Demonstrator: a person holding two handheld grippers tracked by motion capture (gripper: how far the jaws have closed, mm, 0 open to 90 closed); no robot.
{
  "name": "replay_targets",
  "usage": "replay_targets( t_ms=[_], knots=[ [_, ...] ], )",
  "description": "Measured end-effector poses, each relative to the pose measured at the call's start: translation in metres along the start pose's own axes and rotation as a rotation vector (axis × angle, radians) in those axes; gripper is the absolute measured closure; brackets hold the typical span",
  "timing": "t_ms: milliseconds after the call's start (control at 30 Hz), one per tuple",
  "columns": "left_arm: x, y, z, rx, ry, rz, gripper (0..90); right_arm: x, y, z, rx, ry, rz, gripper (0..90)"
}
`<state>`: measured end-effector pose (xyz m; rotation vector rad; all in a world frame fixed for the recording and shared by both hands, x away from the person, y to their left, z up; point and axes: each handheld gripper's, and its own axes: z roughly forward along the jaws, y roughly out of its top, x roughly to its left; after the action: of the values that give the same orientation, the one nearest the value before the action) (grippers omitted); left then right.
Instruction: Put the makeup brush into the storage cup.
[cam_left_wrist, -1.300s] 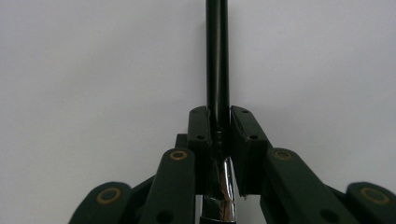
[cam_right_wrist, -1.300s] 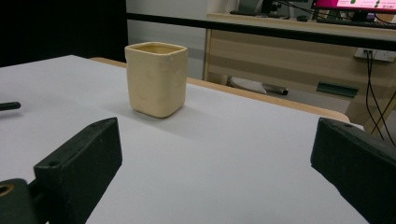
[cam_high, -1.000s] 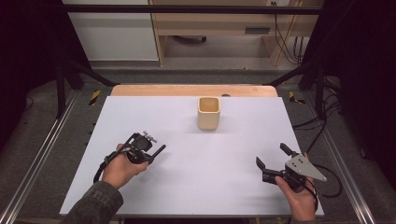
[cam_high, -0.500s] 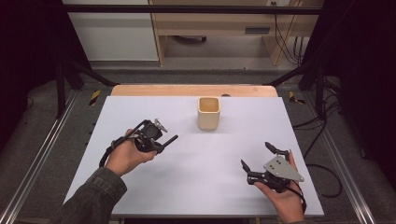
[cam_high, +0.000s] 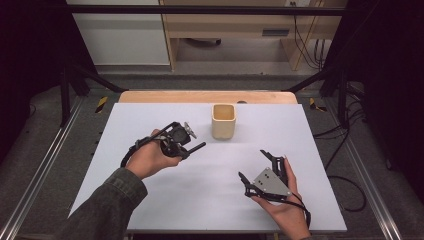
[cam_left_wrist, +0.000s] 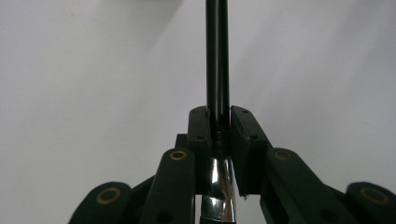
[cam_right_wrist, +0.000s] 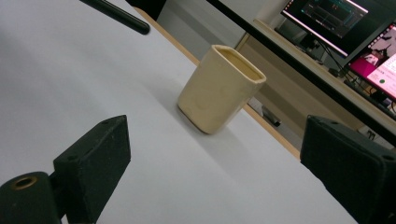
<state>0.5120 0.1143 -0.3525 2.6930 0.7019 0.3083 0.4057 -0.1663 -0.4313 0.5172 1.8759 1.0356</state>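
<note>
Pen (cam_left_wrist: 217, 56), black and slim with a chromed end, clamped between the jaws of left gripper (cam_high: 186, 146) and projecting straight ahead in the left gripper view; seen in the high view as a dark rod (cam_high: 196, 148) left of centre, tip aimed toward the right of the frame, and in the right gripper view as a black tip (cam_right_wrist: 122, 16) at the upper left. Held lengthwise, probably so that the free end can lead into an opening.

Cup (cam_high: 223, 120), cream, squarish, upright and open-mouthed, just above centre in the high view, near the far edge of the white bench (cam_high: 150, 200); apart from the pen tip, which lies to its lower left. Same cup (cam_right_wrist: 219, 94) centred in the right gripper view, mouth empty as far as visible. Likely the receptacle for the pen, judged from the pen's heading.

Right gripper (cam_high: 256, 167), lower right of the high view, jaws spread wide and holding nothing, turned toward the cup; possibly kept ready to steady the cup during insertion.

Step in hand, as a judgement: carrying the pen toward the cup; tilting the pen tip down over the rim not yet done. Risk: tipping the light cup with a sideways knock.
</note>
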Motion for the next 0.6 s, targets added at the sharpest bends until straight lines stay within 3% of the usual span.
replay_targets(
  t_ms=[167,600],
  knots=[
    [-0.010,0.015,0.004,0.001,-0.010,0.052,78.5,0.006,0.006,0.003,-0.006,-0.006,-0.060,10.4],
    [-0.020,0.033,0.010,0.021,-0.036,0.106,78.4,0.006,0.007,0.007,-0.007,-0.009,-0.090,11.1]
  ],
)
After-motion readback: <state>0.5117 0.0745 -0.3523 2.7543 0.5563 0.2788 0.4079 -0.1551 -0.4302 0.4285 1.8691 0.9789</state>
